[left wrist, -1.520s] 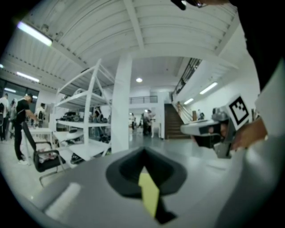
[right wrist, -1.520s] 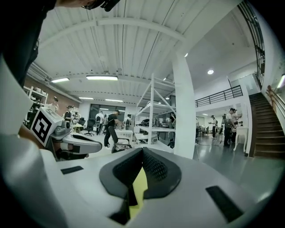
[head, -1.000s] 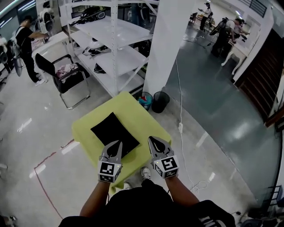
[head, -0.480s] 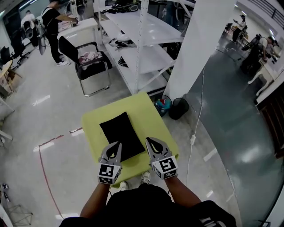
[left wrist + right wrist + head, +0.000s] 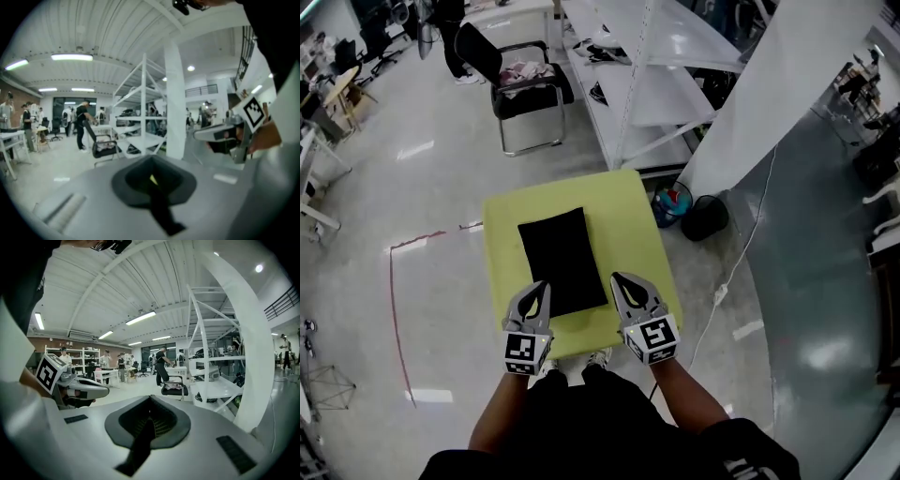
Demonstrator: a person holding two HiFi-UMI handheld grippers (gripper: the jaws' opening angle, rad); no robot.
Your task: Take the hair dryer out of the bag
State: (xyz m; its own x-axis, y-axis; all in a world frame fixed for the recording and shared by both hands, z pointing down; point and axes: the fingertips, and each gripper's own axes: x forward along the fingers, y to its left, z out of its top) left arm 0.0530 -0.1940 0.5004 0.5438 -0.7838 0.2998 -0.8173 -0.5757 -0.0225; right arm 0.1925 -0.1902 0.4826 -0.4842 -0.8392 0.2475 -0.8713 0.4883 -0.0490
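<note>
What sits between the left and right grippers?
The near end of the black bag, lying on the yellow table, shows between the left gripper and right gripper in the head view.

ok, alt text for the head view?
A black bag lies flat on a yellow-green table, seen from above. The person's left tool and right tool, both shut and empty, flank the bag's near end. Behind stand a black chair and white shelving.

Head view overhead, gripper views roughly level, sharing shelving [image 5: 211, 389]
</note>
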